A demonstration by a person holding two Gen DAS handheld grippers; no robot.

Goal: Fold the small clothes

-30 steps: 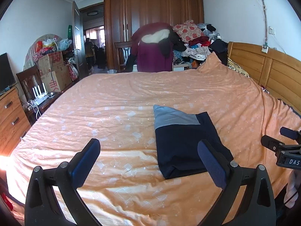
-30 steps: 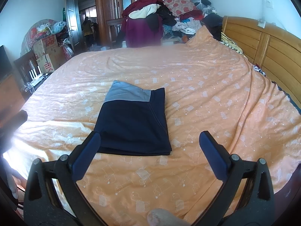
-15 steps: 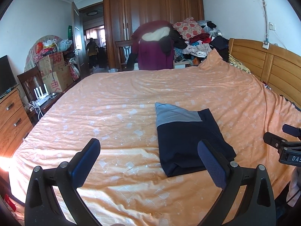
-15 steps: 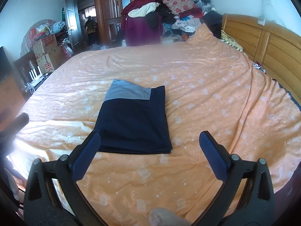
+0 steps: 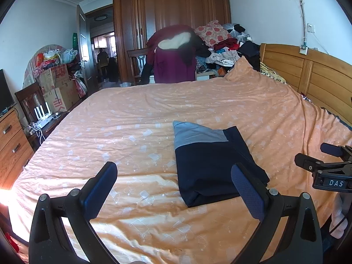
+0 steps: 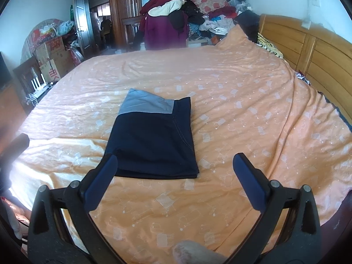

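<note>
Folded navy garment (image 6: pixel 151 140) lying flat on the orange bedspread (image 6: pixel 242 110), long axis running near to far, its grey band (image 6: pixel 145 105) at the far end. Left claw (image 5: pixel 173 182) and right claw (image 6: pixel 175 171) both spread wide, empty, above the near edge.

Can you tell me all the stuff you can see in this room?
shorts: one, navy with a grey band, folded flat on the bed
bedspread: one, orange, covering the bed
headboard: one, light wood, right side
wardrobe: one, dark brown, far wall
clothes pile: one heap, mixed colours, beyond the bed
maroon coat: one, draped over a chair
boxes: several, brown cardboard, far left
dresser: one, brown, left edge
left gripper: black with blue pads, open, empty
right gripper: black with blue pads, open, empty
</note>
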